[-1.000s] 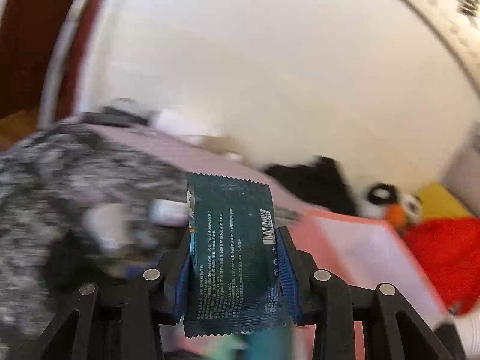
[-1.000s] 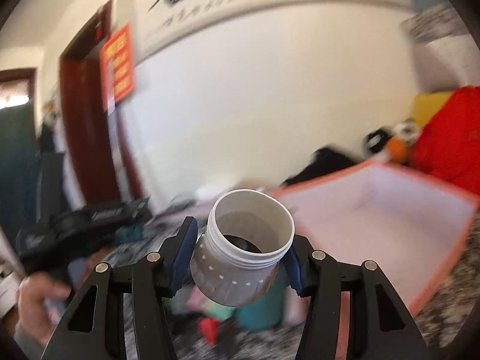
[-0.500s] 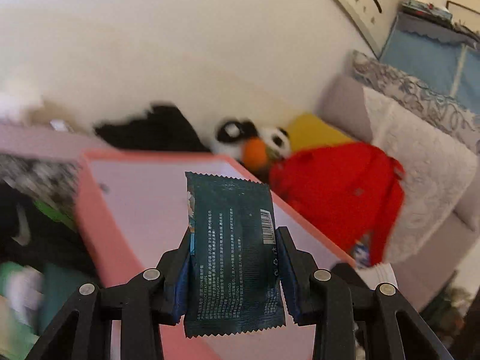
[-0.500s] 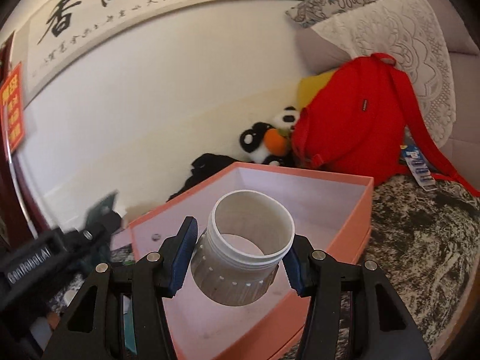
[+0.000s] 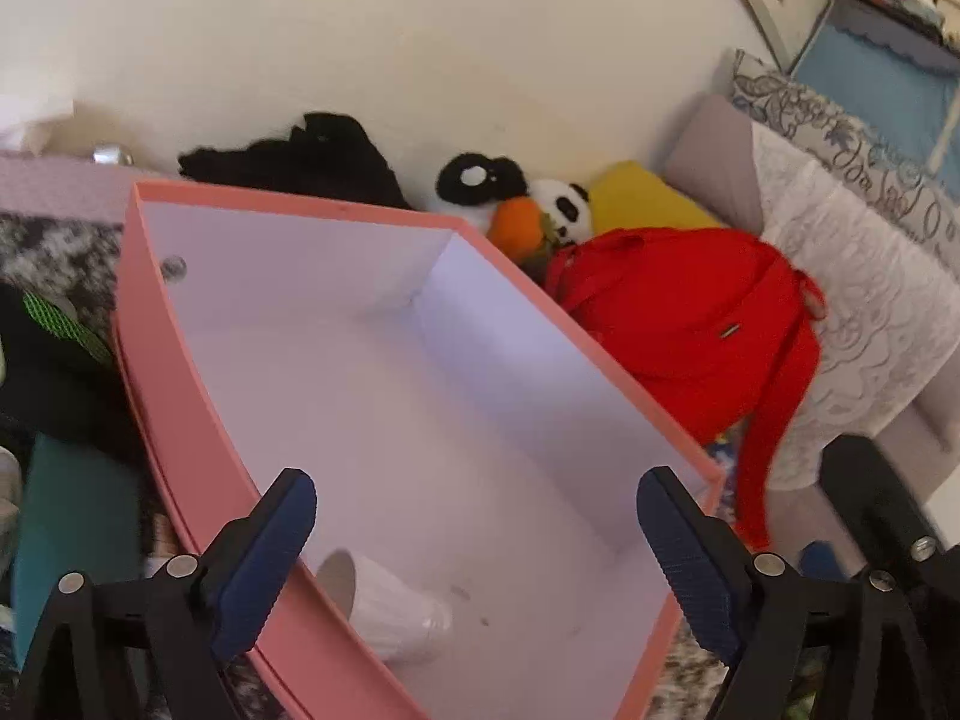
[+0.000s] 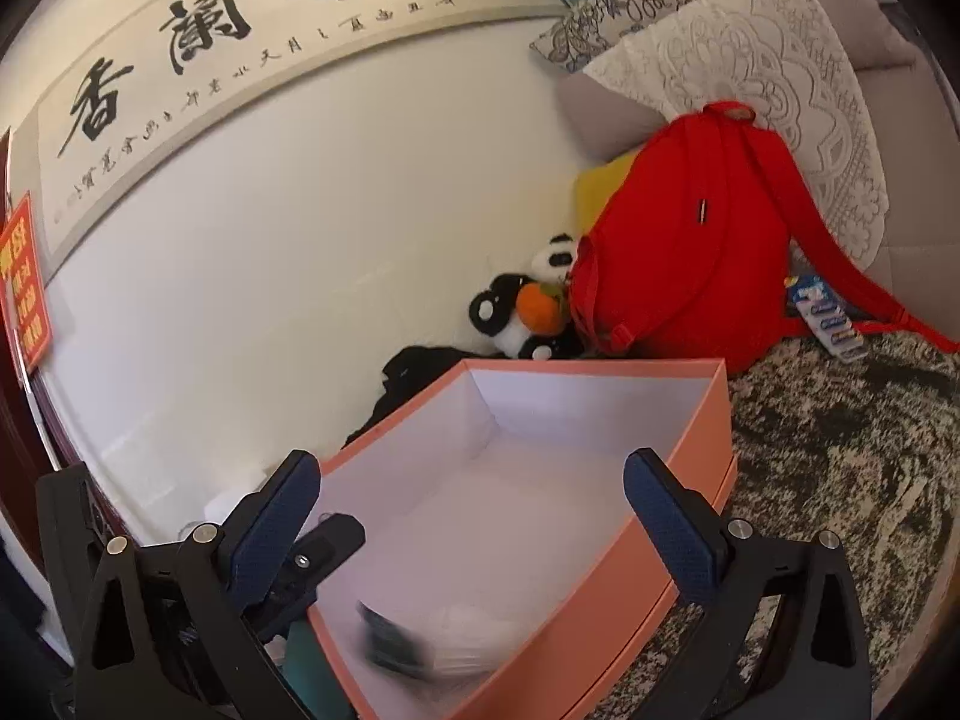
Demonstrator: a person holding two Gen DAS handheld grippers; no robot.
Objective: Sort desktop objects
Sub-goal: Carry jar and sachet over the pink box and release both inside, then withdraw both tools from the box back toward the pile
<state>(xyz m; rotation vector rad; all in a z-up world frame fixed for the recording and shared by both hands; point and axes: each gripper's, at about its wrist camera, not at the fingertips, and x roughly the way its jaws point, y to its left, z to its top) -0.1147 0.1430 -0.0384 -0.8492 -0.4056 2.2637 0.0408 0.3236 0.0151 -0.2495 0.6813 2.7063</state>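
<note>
A pink box (image 5: pixel 180 360) with a white inside sits on the marbled table; it also shows in the right wrist view (image 6: pixel 690 438). My left gripper (image 5: pixel 477 534) is open and empty above the box's near end. My right gripper (image 6: pixel 471 507) is open and empty above the box too. A white ribbed jar (image 5: pixel 390 606) lies on its side in the box's near corner. In the right wrist view the jar (image 6: pixel 462 630) and a dark teal packet (image 6: pixel 390 642) appear blurred inside the box.
A red backpack (image 5: pixel 690 318) and a panda plush (image 5: pixel 516 198) lie beyond the box by the wall. Black clothing (image 5: pixel 300 156) lies behind the box. A teal object (image 5: pixel 72 510) stands left of it. Blue blister packs (image 6: pixel 828 312) lie on the table (image 6: pixel 840 450).
Both grippers opened. The teal packet left my left gripper and the white jar left my right gripper; both are now inside the pink box. Both grippers moved over the box.
</note>
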